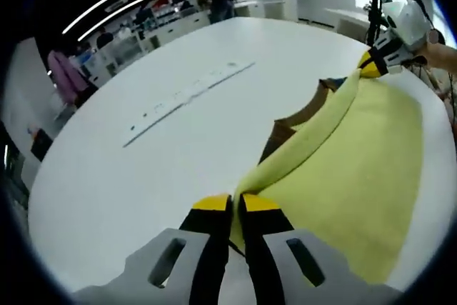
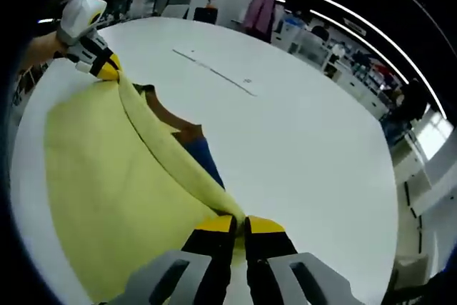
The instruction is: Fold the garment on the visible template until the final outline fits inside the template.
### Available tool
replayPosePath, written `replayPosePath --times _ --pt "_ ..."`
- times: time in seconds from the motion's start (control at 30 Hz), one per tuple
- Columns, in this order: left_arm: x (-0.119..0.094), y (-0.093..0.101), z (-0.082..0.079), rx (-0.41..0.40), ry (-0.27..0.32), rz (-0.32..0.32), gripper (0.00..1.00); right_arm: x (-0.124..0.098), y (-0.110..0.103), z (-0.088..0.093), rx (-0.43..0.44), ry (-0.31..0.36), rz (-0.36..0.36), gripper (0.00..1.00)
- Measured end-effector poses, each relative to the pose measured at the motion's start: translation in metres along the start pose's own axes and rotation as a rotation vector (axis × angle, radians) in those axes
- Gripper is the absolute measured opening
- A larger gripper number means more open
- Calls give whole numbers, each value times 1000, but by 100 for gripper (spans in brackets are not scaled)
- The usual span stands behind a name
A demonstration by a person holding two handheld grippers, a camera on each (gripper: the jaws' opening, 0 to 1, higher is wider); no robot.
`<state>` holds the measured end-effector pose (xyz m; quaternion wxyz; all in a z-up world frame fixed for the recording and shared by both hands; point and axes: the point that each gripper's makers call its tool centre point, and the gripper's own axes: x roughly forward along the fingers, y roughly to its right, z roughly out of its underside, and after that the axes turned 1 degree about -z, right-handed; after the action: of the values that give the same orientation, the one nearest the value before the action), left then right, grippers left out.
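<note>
A pale yellow garment (image 1: 357, 183) lies spread on the white table (image 1: 143, 176), with its near edge lifted into a taut fold. A brown part (image 1: 300, 116) peeks out from under that fold, and a blue part (image 2: 207, 158) shows beside the brown one (image 2: 175, 123). My left gripper (image 1: 235, 205) is shut on one end of the folded yellow edge. My right gripper (image 2: 239, 223) is shut on the other end of that edge (image 2: 164, 141). Each gripper appears in the other's view, the right gripper (image 1: 371, 62) at the far end and the left gripper (image 2: 107, 69) at the far end.
A thin pale strip with small marks (image 1: 189, 98) lies on the table (image 2: 300, 141) beyond the garment, also seen as a strip (image 2: 214, 69). People (image 1: 68, 76) and shelves stand in the room behind the table. A hand (image 1: 439, 55) holds the right gripper.
</note>
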<state>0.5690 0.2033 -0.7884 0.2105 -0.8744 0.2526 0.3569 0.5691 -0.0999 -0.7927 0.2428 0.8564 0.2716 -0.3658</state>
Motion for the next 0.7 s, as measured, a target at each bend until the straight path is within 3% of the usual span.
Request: replayPosePath --times 0.13,0.27,0.4,0.53,0.7 --pt "-2 1 5 125 -16 5 11 -8 2 -2 100 15 -4 11" --pt "-6 4 2 81 25 49 20 -12 -1 -2 82 20 -29 20" --pt "-11 4 2 200 41 49 27 -14 -3 -1 -48 -1 -19 27" --pt "-8 -1 7 188 36 34 26 -8 -6 2 -133 -13 -21 27" --pt "-6 -9 6 243 37 -6 22 -3 -3 -3 -230 -9 8 15"
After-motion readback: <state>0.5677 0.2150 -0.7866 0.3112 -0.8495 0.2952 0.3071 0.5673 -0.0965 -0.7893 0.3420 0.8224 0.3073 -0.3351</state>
